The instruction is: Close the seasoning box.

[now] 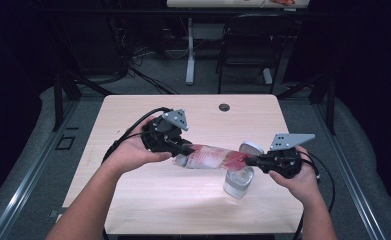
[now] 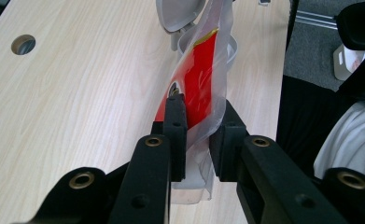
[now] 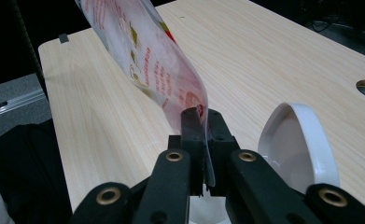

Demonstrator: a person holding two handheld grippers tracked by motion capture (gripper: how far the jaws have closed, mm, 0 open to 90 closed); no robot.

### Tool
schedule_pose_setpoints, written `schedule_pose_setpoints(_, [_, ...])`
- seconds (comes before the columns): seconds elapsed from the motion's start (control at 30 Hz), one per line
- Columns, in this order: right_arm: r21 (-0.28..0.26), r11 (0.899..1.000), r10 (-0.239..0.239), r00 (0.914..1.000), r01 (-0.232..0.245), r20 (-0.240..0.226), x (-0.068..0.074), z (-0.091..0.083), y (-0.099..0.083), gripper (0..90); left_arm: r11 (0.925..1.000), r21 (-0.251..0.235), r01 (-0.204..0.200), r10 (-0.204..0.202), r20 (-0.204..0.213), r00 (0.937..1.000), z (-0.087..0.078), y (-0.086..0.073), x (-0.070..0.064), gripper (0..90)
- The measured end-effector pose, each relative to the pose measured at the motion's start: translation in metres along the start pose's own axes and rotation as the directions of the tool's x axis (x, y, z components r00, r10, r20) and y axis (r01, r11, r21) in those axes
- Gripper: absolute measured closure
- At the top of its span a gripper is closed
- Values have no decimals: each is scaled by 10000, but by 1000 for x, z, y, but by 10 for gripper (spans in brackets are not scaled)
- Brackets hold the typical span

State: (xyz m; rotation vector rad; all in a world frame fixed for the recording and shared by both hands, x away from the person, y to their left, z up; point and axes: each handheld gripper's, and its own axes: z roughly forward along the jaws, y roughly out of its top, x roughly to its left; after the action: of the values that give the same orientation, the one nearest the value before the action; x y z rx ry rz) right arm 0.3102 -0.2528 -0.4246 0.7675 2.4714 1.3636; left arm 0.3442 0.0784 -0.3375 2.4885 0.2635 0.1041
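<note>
A clear plastic pouch (image 1: 209, 157) with red print is held stretched above the table between both grippers. My left gripper (image 1: 185, 148) is shut on its left end; in the left gripper view the pouch (image 2: 202, 84) is pinched between the jaws of that left gripper (image 2: 200, 135). My right gripper (image 1: 253, 161) is shut on the pouch's right end, and the pouch (image 3: 147, 60) rises up and left from the right gripper (image 3: 202, 133). Below stands a clear container (image 1: 238, 181) with a white hinged lid (image 1: 251, 148) open; the lid (image 3: 296, 144) shows beside the right jaws.
The light wooden table (image 1: 148, 190) has a cable hole (image 1: 224, 107) near its far edge. Cables trail from both grippers across the table. A black chair (image 1: 248, 45) and a white desk leg (image 1: 190, 50) stand on the floor beyond the table.
</note>
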Motion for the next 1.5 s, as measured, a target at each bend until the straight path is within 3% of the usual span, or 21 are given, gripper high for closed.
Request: schedule_pose_setpoints(1.5, [1, 10000, 37, 9999, -37, 100, -1, 0, -1, 883, 10000, -16, -72, 72, 16, 10000, 1, 3, 0, 791])
